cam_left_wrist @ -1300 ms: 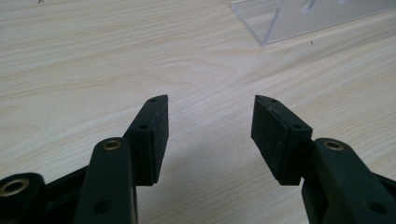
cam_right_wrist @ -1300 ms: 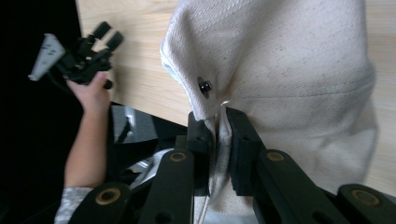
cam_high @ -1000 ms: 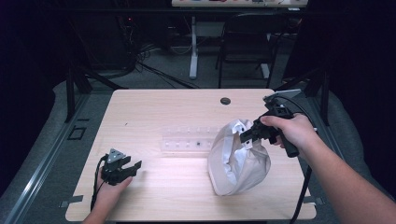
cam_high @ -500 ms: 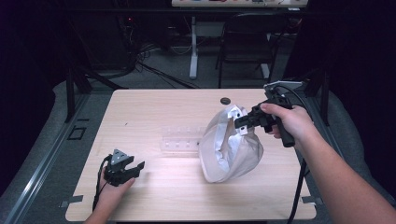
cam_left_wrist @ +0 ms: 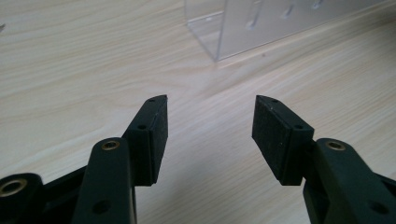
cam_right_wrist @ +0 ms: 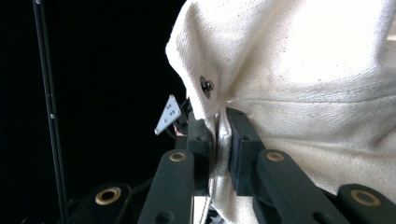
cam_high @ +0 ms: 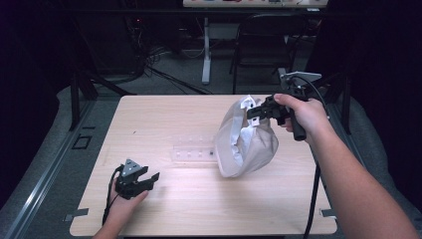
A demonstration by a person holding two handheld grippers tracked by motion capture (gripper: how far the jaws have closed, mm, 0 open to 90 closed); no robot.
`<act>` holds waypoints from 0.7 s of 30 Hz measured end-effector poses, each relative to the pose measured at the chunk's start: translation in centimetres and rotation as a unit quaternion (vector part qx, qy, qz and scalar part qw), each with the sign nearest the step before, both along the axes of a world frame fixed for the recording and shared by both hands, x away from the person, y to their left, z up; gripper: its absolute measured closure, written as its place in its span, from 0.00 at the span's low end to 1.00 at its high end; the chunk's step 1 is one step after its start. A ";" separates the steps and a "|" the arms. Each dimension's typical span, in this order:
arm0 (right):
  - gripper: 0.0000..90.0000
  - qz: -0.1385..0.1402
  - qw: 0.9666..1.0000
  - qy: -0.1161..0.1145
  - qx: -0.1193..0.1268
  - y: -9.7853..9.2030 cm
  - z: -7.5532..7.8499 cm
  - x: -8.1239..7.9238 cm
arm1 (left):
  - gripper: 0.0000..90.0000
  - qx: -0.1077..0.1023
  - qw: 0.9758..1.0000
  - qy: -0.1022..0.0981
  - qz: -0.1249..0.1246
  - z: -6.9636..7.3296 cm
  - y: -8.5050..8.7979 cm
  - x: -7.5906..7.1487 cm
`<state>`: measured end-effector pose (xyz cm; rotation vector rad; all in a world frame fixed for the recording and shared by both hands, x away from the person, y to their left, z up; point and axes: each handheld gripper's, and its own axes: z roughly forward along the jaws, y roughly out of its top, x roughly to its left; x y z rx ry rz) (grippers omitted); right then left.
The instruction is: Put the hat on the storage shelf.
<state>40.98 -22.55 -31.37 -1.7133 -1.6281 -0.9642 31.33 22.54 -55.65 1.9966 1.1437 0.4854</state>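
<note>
The right gripper [cam_high: 255,112] pinches the soft, light cloth bag [cam_high: 244,142] by its rim, the best hold, while the left gripper [cam_high: 144,180] rests spread.

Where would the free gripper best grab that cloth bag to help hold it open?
Probably the rim of the cloth bag on its open mouth, the side facing the left gripper, opposite where the right gripper pinches the top edge. The mouth gapes that way, so the thin edge fits between open jaws.
</note>
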 end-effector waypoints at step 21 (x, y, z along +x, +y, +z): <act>0.90 -0.056 0.998 -0.017 0.015 2.0 0.0 3.3 | 0.51 -0.027 0.993 -0.063 -0.101 2.9 -7.4 -0.1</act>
